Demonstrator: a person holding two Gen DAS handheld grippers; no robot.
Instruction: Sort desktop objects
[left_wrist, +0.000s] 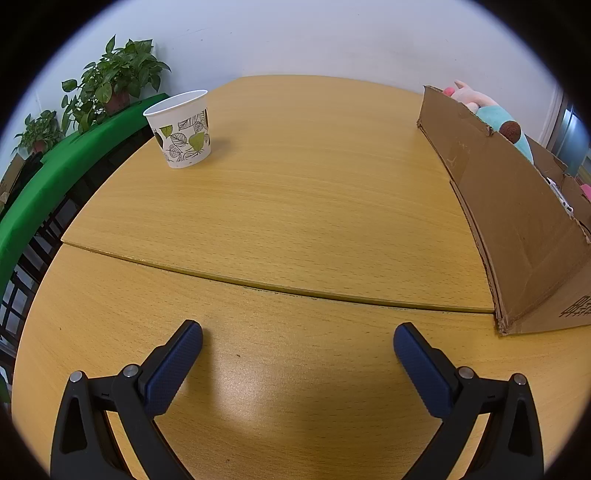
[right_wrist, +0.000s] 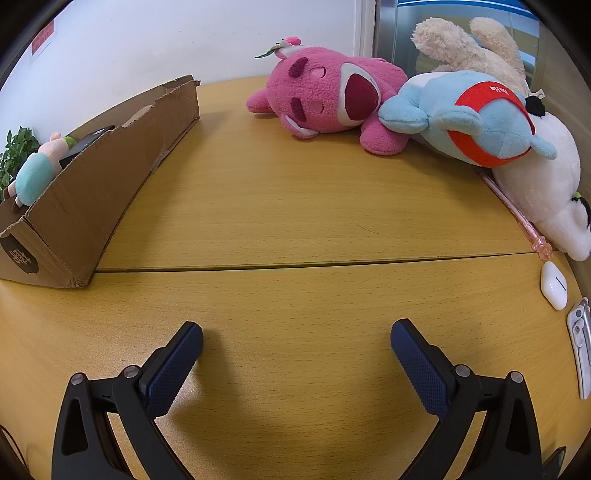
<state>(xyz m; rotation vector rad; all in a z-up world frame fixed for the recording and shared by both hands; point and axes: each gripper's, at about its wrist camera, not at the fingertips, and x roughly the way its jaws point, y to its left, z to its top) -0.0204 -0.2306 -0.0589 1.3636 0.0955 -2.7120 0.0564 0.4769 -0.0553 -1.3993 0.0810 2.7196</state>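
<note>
While both claws, left gripper (left_wrist: 297, 341) and right gripper (right_wrist: 296, 339), hang wide and empty: sorting step likely unstarted. Plush toys (right_wrist: 325, 99), pen (right_wrist: 517, 214), earbud case (right_wrist: 553, 285) right of box (right_wrist: 92, 192); cup (left_wrist: 183, 129) left. Next: approach one item, close.

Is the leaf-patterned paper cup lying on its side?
No, the white leaf-patterned paper cup stands upright on the wooden table, open rim facing up.

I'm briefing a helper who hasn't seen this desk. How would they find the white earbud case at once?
Start at the pile of plush toys at the far right of the wooden table. Follow the pink pen that runs out from under the white plush toward the near edge. Just past its tip lies the earbud case: a small, smooth, glossy white pebble, unlike the furry toys beside it.
</note>
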